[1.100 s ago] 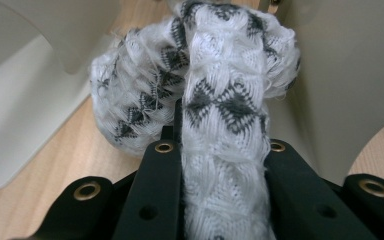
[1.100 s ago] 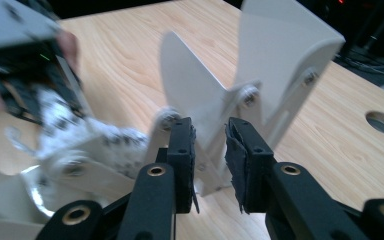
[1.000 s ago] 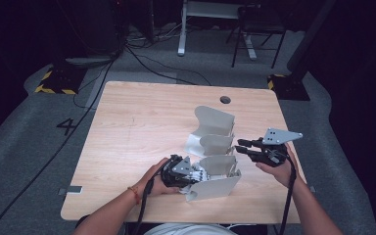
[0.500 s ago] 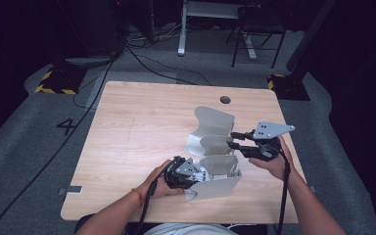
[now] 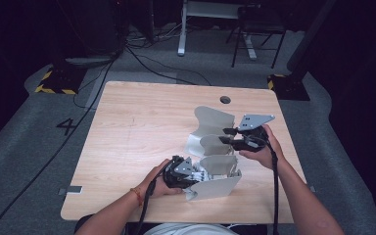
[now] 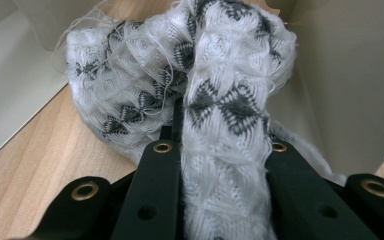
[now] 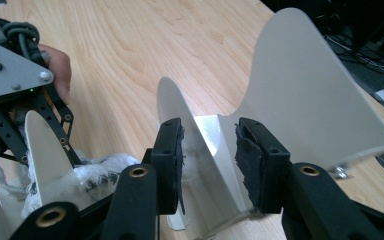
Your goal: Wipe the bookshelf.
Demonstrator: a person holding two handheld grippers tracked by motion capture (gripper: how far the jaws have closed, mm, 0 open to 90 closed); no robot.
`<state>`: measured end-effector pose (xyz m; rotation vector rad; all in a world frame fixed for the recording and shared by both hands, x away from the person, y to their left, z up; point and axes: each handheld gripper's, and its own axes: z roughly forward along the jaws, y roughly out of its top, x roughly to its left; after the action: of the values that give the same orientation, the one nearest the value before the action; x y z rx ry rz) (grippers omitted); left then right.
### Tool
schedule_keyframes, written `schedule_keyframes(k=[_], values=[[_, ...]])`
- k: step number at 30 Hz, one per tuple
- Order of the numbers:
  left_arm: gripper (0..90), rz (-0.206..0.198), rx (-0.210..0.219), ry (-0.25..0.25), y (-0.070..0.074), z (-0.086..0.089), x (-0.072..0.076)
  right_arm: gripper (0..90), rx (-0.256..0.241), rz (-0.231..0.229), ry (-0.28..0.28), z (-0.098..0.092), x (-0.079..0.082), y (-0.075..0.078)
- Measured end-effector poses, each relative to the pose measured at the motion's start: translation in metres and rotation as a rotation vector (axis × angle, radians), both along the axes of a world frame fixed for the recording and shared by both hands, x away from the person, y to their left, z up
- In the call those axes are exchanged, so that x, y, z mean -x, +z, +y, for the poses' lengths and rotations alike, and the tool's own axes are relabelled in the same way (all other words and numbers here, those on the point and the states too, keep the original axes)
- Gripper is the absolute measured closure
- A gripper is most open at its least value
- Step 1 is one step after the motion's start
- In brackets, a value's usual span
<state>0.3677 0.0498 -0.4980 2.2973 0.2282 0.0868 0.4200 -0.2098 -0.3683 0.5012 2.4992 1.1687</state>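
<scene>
Together we work at the grey divider rack (image 5: 210,147) near the counter's (image 5: 142,127) front edge. Our left tongs (image 6: 220,150) are clamped on a white-and-grey knitted cloth (image 6: 200,75) in the rack's front compartment. Our right tongs (image 7: 207,150) stand apart around a middle fin (image 7: 190,130) of that rack, not pinching.

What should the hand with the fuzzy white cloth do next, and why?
Probably push the knitted cloth a little deeper into the front slot of the grey divider rack. The left gripper is clamped on it, a bunch already sits between the walls, and the right gripper straddles a farther divider, seemingly steadying the rack.
</scene>
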Motion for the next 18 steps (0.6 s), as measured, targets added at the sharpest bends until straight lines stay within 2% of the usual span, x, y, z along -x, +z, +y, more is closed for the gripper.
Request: schedule_keyframes(k=[6,10,15,18], values=[[78.9,0.021,0.011,-0.009,-0.001,-0.003,0.001,63.4,0.029,0.015,0.016,0.010,-0.003,-0.006],[78.9,0.025,0.013,-0.021,-0.002,-0.004,0.004,56.4,-0.003,0.002,-0.004,0.004,0.003,-0.005],[78.9,0.018,0.012,-0.035,-0.002,-0.009,0.010,55.1,-0.065,-0.028,-0.068,-0.019,0.023,0.005],[79.0,0.018,0.010,-0.037,-0.002,-0.010,0.011,52.4,-0.052,-0.060,-0.135,-0.029,0.036,0.007]])
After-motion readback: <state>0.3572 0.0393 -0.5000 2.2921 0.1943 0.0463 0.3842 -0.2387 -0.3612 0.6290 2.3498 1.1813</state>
